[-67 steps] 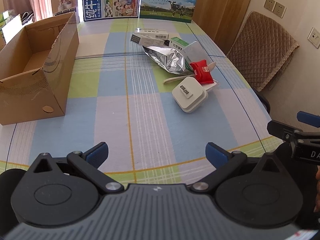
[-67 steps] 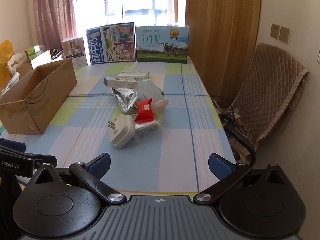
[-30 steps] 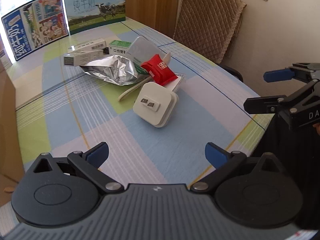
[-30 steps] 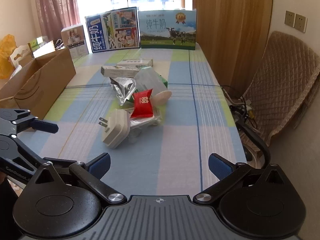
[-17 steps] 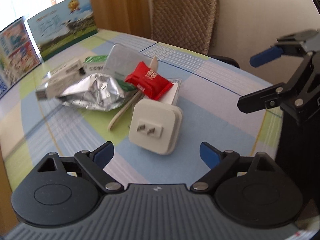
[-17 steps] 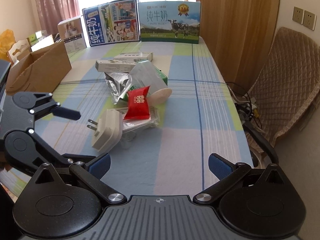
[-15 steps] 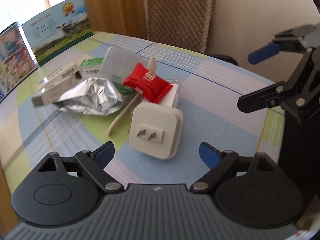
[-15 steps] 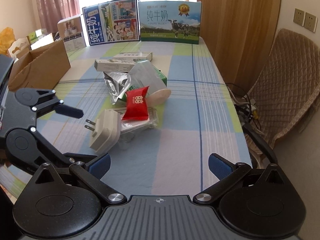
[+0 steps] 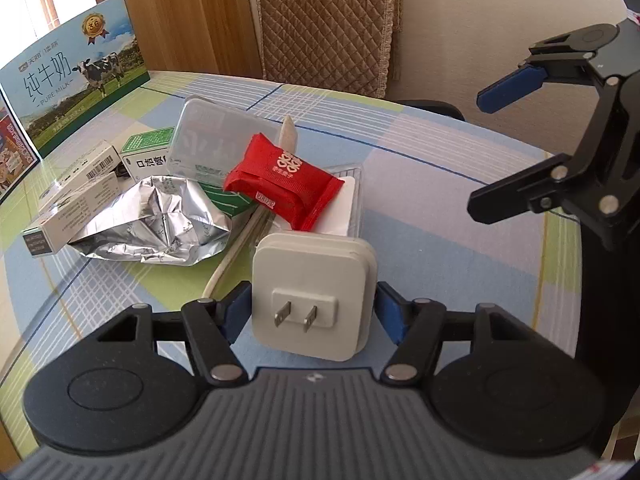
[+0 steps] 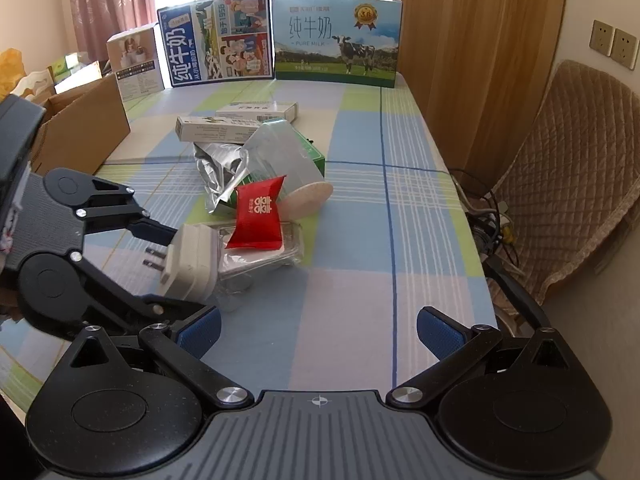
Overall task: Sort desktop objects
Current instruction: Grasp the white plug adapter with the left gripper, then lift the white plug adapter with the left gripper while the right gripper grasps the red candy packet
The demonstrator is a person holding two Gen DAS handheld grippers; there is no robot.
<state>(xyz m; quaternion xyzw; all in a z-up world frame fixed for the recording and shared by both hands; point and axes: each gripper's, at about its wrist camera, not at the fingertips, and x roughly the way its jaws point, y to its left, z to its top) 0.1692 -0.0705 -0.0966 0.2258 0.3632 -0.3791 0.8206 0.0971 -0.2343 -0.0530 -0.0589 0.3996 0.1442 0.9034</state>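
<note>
A white plug adapter (image 9: 312, 300) with two metal prongs sits on the checked table, at the near end of a small pile. My left gripper (image 9: 313, 316) has its blue pads against both sides of the adapter, shut on it. In the right wrist view the adapter (image 10: 192, 260) shows between the left gripper's fingers (image 10: 152, 232). Behind it lie a red candy packet (image 9: 280, 176), a crumpled foil bag (image 9: 156, 220), a clear plastic box (image 9: 216, 140) and slim cartons (image 9: 76, 196). My right gripper (image 10: 318, 330) is open and empty, above the table's near edge.
An open cardboard box (image 10: 80, 132) stands at the left of the table. Two milk cartons (image 10: 336, 36) stand upright along the far edge. A quilted chair (image 10: 568, 168) stands off the table's right side, with cables on the floor beside it.
My left gripper moved forward and low to the adapter, and its jaws closed from wide open onto the adapter's sides. The right gripper stayed open and shifted slightly.
</note>
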